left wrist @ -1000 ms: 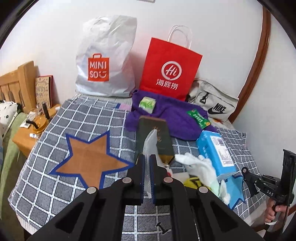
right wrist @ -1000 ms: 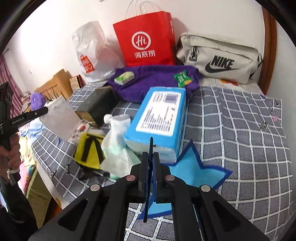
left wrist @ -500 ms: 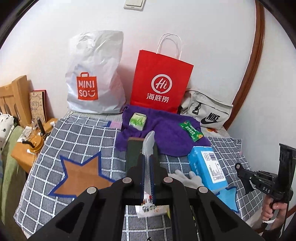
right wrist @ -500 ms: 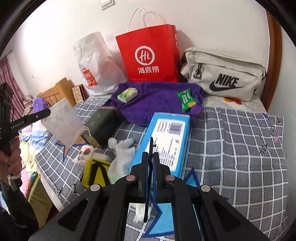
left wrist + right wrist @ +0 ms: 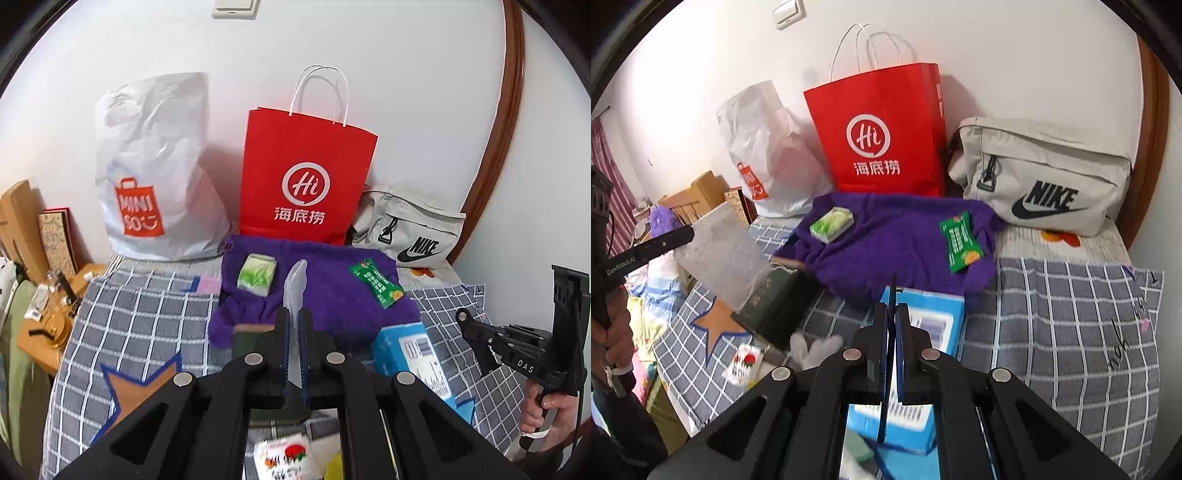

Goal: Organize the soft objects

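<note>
Translucent plastic pouch [image 5: 294,295] pinched edge-on in left tool [image 5: 294,350], hanging above checked bed cover [image 5: 140,325]. Right tool [image 5: 894,332] clamped on thin dark strip [image 5: 892,291], over blue tissue pack [image 5: 931,314]. Risk: slick film sliding out, dropping among clutter.

Home bedroom: bed under grey checked cover [image 5: 147,325], wooden headboard [image 5: 701,192], bedside table [image 5: 40,343]; shopping bags [image 5: 306,177] and sling bag [image 5: 1041,177] leaned on white wall; light switch [image 5: 233,8] above.
</note>
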